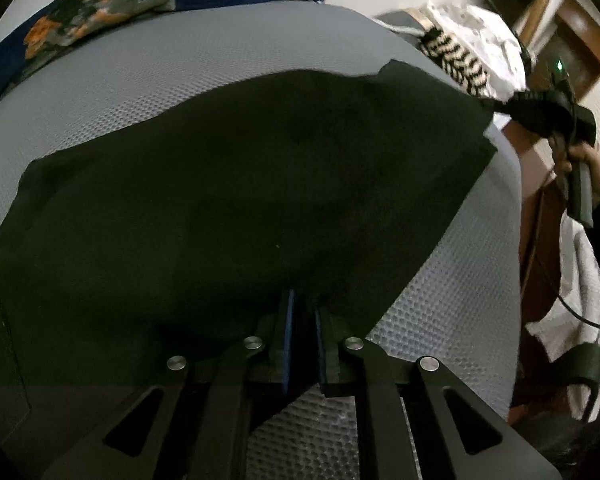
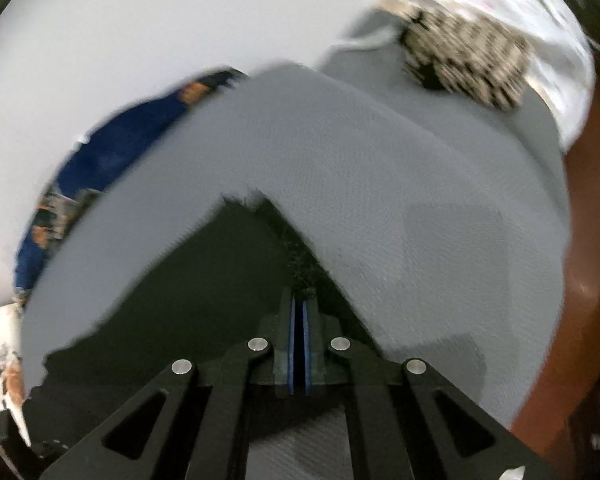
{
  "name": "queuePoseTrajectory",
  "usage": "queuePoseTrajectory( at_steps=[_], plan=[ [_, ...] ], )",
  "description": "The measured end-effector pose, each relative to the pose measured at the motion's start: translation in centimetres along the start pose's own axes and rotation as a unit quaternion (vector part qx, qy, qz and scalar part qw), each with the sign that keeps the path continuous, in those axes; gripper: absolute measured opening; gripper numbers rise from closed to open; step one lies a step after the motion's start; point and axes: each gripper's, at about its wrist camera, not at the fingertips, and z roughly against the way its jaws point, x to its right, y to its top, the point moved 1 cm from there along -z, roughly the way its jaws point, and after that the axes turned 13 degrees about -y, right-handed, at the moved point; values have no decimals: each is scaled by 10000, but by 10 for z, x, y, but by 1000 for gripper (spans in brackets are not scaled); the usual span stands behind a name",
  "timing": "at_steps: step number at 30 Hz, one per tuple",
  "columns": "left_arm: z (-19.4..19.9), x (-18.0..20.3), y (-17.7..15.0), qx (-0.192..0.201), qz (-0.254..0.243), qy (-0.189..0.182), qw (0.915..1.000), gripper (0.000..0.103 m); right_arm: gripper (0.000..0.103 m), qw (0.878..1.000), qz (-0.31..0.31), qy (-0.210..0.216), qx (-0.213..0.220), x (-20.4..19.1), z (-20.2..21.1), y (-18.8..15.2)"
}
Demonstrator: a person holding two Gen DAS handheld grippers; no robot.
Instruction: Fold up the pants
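Left wrist view: the left gripper [image 1: 304, 312] is seen clamped on one pair of black pants [image 1: 240, 184] spread over a grey mat [image 1: 180, 64], the right gripper [image 2: 299, 312] is closed on a blurred corner, and two patterned cloths are cut off beyond.

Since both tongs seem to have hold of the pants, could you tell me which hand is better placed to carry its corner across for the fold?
Probably right: its tongs pinch a far corner of the pants; the left tongs anchor the near edge.
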Motion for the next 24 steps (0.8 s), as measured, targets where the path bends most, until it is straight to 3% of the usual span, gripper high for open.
queuePoseTrajectory(
  at_steps=[4, 11, 12, 15, 18, 21, 24],
  plan=[
    [-3, 4, -2, -64, -165, 43, 9998, 11, 2, 9993, -136, -251, -226, 16, -18, -29],
    [-4, 5, -3, -60, -206, -15, 9998, 12, 3, 9990, -26, -347, -266, 11, -16, -31],
    [-5, 6, -3, -66, -189, -27, 9998, 14, 11, 9989, -71, -330, -314, 11, -16, -29],
    [0, 5, -3, -78, -32, -168, 9998, 27, 26, 9986, -85, -284, -435, 14, -13, -24],
    [12, 6, -4, 37, -32, -178, 9998, 48, 26, 9993, 39, -297, -243, 14, -1, -13],
    [29, 4, -4, 230, 6, -393, 9990, 50, 26, 9998, 113, -103, -114, 10, 5, 6],
    [45, -3, 0, 468, 176, -411, 9979, 52, 26, 9989, 278, 361, -83, -6, 0, 34]
  ],
)
